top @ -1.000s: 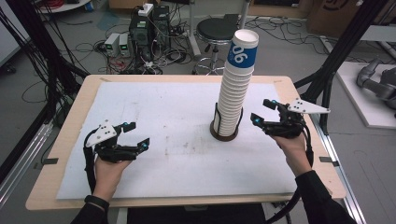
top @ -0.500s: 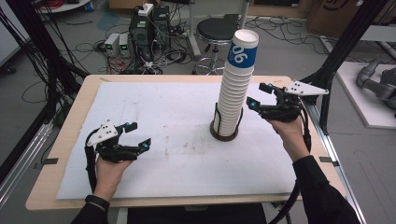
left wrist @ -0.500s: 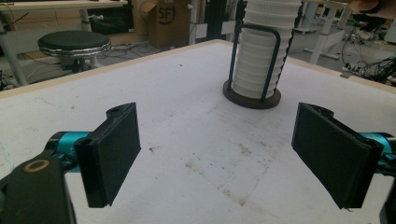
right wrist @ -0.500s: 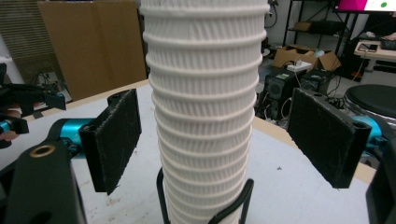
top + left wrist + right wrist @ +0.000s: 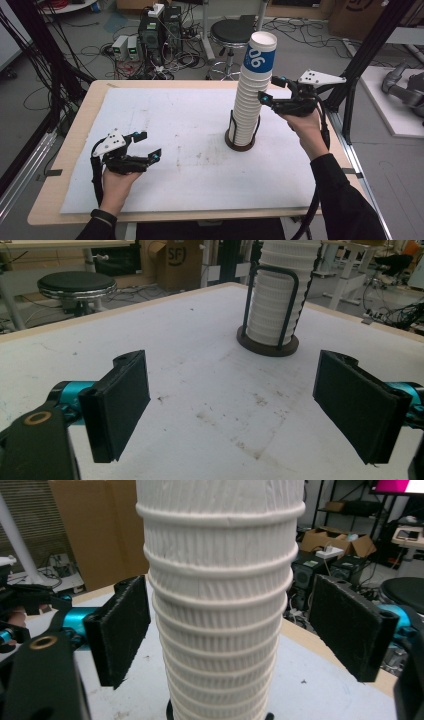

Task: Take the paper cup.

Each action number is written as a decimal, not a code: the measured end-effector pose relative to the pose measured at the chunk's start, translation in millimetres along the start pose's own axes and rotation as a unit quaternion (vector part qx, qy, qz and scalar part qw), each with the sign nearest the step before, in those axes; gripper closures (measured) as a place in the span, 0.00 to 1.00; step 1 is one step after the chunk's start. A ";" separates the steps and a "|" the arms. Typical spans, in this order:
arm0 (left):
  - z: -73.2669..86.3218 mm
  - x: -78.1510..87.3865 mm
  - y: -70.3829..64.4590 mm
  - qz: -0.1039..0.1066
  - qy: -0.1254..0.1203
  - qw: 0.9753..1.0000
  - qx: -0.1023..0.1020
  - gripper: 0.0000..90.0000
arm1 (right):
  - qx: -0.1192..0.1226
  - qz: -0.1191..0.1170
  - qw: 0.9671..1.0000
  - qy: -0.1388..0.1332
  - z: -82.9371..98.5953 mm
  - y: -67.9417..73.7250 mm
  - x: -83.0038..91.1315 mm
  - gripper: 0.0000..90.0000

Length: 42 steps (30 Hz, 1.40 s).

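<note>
A tall stack of white ribbed paper cups (image 5: 248,95) stands in a dark wire holder (image 5: 240,141) right of the table's middle; the top cup carries a blue band. My right gripper (image 5: 270,89) is raised beside the stack's upper part, open. In the right gripper view the stack (image 5: 220,605) rises between the two spread black pads (image 5: 120,630), with gaps on both sides. My left gripper (image 5: 147,145) rests open low over the white sheet at the front left, nothing between its pads (image 5: 117,402). From there the stack (image 5: 280,295) and its holder (image 5: 267,342) stand farther off.
A white sheet (image 5: 190,145) covers the wooden table (image 5: 75,135). A round black stool (image 5: 232,32), computer boxes and cables lie on the floor beyond the far edge. Black frame posts (image 5: 370,50) rise at the right.
My right gripper has risen from near the stack's base up and in to its upper part. The left gripper has barely moved.
</note>
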<state>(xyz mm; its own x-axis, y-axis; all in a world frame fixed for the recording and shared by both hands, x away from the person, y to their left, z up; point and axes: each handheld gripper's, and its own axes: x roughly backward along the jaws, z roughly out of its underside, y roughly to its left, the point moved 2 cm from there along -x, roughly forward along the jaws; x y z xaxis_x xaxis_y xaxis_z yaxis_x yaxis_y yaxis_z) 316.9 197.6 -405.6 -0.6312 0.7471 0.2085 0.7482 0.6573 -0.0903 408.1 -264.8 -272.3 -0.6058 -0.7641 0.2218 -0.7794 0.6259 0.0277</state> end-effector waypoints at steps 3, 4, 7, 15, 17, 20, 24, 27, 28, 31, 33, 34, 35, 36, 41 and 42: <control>0.0 -0.3 -0.2 0.002 0.002 1.000 -0.002 0.17 | 0.002 -0.006 1.000 0.001 -6.3 -0.4 -6.3 0.19; 0.1 -0.7 -0.6 0.004 0.001 1.000 -0.001 0.17 | 0.002 -0.008 1.000 0.003 -7.3 -0.3 -8.4 0.19; 0.6 -1.4 -0.6 0.006 0.002 1.000 0.000 0.17 | -0.002 -0.012 1.000 0.009 -9.8 0.3 -13.4 0.18; 1.6 -2.5 -1.0 0.010 0.005 1.000 -0.001 0.17 | -0.006 -0.016 1.000 0.005 -15.2 0.2 -20.4 0.16; 2.1 -3.3 -1.1 0.010 0.006 1.000 0.001 0.17 | -0.011 -0.021 1.000 0.004 -14.7 -0.7 -21.7 0.15; 1.7 -3.8 -1.6 0.012 0.006 1.000 0.001 0.17 | -0.007 -0.020 1.000 0.003 -14.7 -1.1 -22.3 0.15; 1.2 -4.2 -1.8 0.013 0.008 1.000 -0.001 0.17 | -0.008 -0.018 1.000 0.004 -14.9 -1.1 -22.0 0.16; 0.4 -6.0 -2.8 0.012 0.011 1.000 -0.004 0.17 | -0.009 -0.016 1.000 0.006 -14.9 -0.2 -21.8 0.16; 0.4 -6.0 -2.8 0.012 0.011 1.000 -0.004 0.17 | -0.009 -0.016 1.000 0.006 -14.9 -0.2 -21.8 0.16; -5.9 -8.4 -6.7 0.016 0.009 1.000 -0.006 0.17 | -0.008 -0.016 1.000 0.006 -14.9 -0.4 -21.7 0.16; -14.6 -10.0 -9.5 0.026 0.006 1.000 -0.008 0.17 | -0.008 -0.016 1.000 0.006 -14.9 -0.5 -21.6 0.16; -20.0 -10.8 -11.3 0.029 0.003 1.000 -0.011 0.17 | -0.007 -0.017 1.000 0.005 -14.8 -0.7 -21.8 0.16; -26.1 -11.9 -13.3 0.035 -0.002 0.999 -0.011 0.17 | -0.006 -0.017 1.000 0.004 -14.8 -1.0 -22.2 0.16; -32.4 -13.3 -15.1 0.043 -0.006 0.999 -0.010 0.17 | -0.006 -0.017 1.000 0.003 -14.8 -1.2 -22.5 0.16; -60.0 -23.7 -22.3 0.069 -0.018 0.997 -0.010 0.17 | -0.004 -0.017 1.000 0.002 -14.8 -1.3 -22.6 0.16; -68.7 -28.2 -24.5 0.077 -0.022 0.997 -0.012 0.17 | -0.006 -0.016 1.000 0.003 -14.8 -1.3 -22.3 0.16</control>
<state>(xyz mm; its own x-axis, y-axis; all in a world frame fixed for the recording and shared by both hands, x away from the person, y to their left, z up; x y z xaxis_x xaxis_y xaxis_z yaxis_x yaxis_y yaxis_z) 330.4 153.6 -342.3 -0.5167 0.8427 0.1514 0.8410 0.5327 -0.0945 425.0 -246.2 -262.9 -0.5791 -0.7834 0.2257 -0.7967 0.6025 0.0471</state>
